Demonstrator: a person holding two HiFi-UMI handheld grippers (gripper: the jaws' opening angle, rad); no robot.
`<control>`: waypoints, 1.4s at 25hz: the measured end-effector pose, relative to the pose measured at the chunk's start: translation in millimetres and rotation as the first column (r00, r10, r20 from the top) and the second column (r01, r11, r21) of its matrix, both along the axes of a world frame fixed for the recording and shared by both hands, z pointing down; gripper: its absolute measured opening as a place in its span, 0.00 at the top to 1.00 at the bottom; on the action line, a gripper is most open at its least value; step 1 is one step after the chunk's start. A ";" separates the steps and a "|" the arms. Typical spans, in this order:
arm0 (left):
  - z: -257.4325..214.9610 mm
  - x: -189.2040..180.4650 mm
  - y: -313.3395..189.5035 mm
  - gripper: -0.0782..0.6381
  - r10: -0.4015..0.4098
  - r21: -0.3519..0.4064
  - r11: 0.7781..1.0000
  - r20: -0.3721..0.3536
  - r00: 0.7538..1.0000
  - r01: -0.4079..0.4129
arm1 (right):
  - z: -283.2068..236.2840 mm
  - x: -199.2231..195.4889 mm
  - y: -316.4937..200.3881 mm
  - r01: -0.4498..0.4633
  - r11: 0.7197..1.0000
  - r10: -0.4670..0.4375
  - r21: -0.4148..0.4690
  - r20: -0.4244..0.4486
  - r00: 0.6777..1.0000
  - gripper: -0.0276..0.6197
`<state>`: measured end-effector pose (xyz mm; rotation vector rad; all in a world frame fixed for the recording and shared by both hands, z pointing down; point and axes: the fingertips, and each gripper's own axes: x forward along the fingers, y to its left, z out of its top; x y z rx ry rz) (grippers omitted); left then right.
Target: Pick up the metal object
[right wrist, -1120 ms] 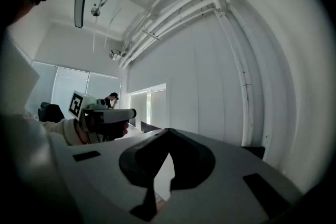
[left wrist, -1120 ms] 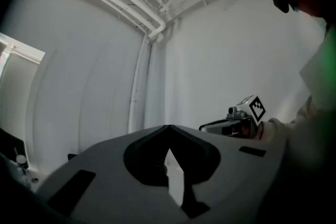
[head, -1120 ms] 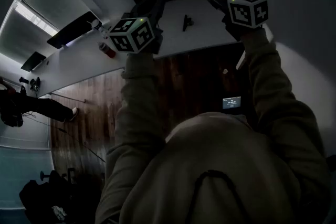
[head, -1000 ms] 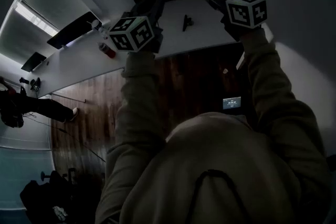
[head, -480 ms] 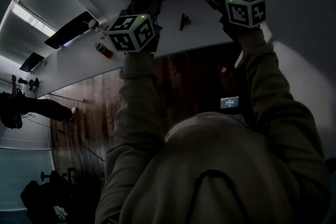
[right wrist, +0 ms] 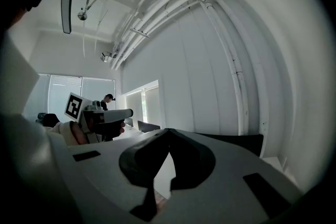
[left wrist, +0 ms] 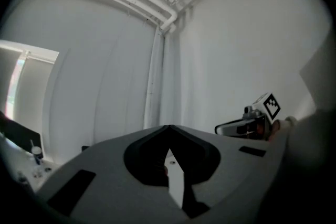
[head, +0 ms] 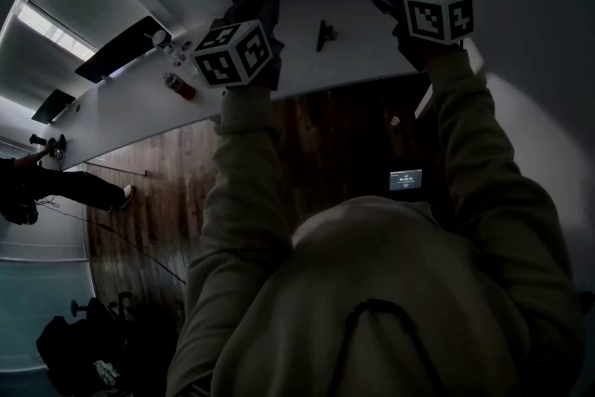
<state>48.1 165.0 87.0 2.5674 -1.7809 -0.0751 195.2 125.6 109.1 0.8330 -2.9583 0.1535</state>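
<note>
**Left claw (left wrist: pixel 169 128) and right claw (right wrist: pixel 168 132) closed, both empty**

Each claw has its jaws pressed tip to tip with nothing between them, and each looks out level toward a pale wall. In the head view the metal object (head: pixel 324 35), a small dark piece, lies on the white table (head: pixel 361 53). It sits between the left marker cube (head: pixel 232 53) and the right marker cube (head: pixel 439 13), and neither claw touches it. A small red thing (head: pixel 179 86) sits farther left on the same table.
</note>
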 end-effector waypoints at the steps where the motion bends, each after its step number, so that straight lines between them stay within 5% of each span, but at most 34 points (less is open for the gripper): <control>1: -0.3 -0.2 0.2 0.88 0.014 0.017 1.000 -0.025 1.000 -0.014 | -0.4 -1.6 -0.2 -0.001 1.000 0.001 0.004 -0.004 1.000 0.93; 10: 18.0 0.6 1.5 0.88 0.053 0.002 0.999 -0.060 0.997 -0.053 | 10.2 -12.9 0.1 0.042 0.999 -0.042 -0.027 -0.005 0.999 0.93; 20: 65.9 28.2 -17.1 0.88 0.099 -0.094 0.991 0.058 0.993 -0.094 | 21.5 -19.6 9.0 0.065 0.997 -0.066 -0.036 -0.036 0.997 0.93; 25: 84.9 9.2 -48.1 0.88 0.121 -0.105 0.987 -0.013 0.993 -0.122 | 31.2 -20.8 -7.4 0.072 0.997 -0.074 -0.026 -0.066 0.995 0.93; 35: 107.3 -45.6 -156.9 0.88 0.131 -0.049 0.990 -0.018 0.991 -0.132 | 98.5 -68.3 -112.7 0.049 0.993 -0.063 -0.105 -0.140 0.988 0.93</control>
